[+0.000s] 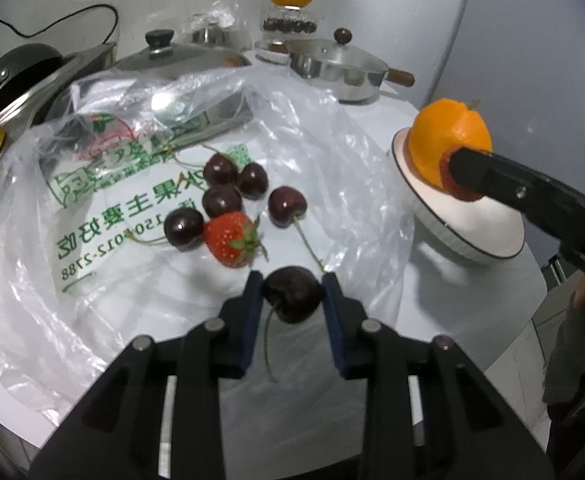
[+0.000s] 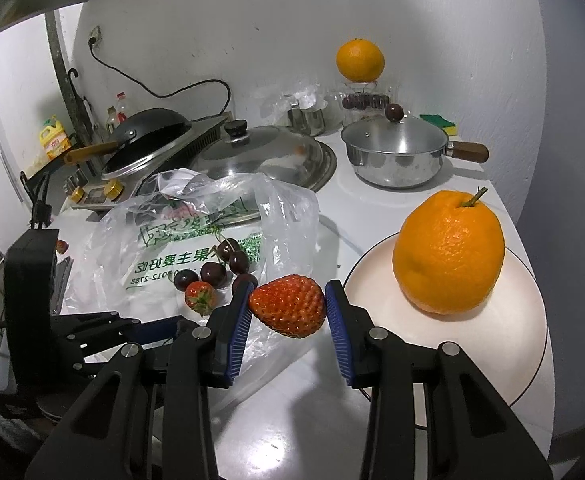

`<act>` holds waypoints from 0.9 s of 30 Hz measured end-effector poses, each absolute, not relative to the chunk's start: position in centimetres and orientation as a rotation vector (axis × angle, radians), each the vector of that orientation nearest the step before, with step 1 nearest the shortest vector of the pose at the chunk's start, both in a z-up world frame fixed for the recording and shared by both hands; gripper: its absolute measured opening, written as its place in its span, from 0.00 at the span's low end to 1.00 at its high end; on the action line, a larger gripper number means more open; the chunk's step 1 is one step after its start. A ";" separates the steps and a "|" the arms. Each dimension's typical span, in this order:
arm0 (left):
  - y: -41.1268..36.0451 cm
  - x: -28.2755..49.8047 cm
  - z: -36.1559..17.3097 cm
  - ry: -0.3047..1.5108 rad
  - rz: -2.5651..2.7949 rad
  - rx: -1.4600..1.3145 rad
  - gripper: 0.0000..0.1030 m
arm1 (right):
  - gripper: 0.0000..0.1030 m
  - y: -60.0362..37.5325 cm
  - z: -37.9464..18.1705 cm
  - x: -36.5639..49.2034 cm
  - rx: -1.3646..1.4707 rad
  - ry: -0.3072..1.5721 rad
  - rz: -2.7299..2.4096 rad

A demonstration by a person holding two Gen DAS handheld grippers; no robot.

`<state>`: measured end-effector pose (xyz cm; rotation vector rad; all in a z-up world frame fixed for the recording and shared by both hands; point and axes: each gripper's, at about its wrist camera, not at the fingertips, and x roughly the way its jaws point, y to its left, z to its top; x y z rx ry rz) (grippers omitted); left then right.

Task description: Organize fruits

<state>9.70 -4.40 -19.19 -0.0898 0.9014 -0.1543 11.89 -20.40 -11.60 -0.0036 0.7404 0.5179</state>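
Observation:
My left gripper [image 1: 292,280] is shut on a dark cherry [image 1: 292,294], its stem hanging down toward the camera, just above the clear plastic bag [image 1: 92,208]. On the bag lie several more cherries [image 1: 220,170] and a red strawberry [image 1: 230,236]. My right gripper [image 2: 288,290] is shut on another strawberry [image 2: 288,306], held left of a white plate [image 2: 372,292] that bears a large orange [image 2: 448,252]. In the left wrist view that gripper [image 1: 462,178] hangs over the plate [image 1: 464,224] in front of the orange [image 1: 448,136].
Behind the bag stand a glass lid [image 2: 264,152] and a steel saucepan with a wooden handle [image 2: 396,156]. A second orange [image 2: 359,60] rests on a glass jar by the wall. A black wok [image 2: 148,132] sits on a cooker at the left. The counter edge runs past the plate.

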 end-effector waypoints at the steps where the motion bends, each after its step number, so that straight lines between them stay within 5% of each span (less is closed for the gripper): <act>1: -4.5 9.6 -19.0 0.897 -0.152 -0.087 0.30 | 0.38 -20.5 -11.5 11.9 -0.004 0.738 0.518; 27: -7.9 9.5 -16.1 0.827 -0.148 -0.028 0.30 | 0.38 -24.5 -10.4 10.8 0.018 0.694 0.478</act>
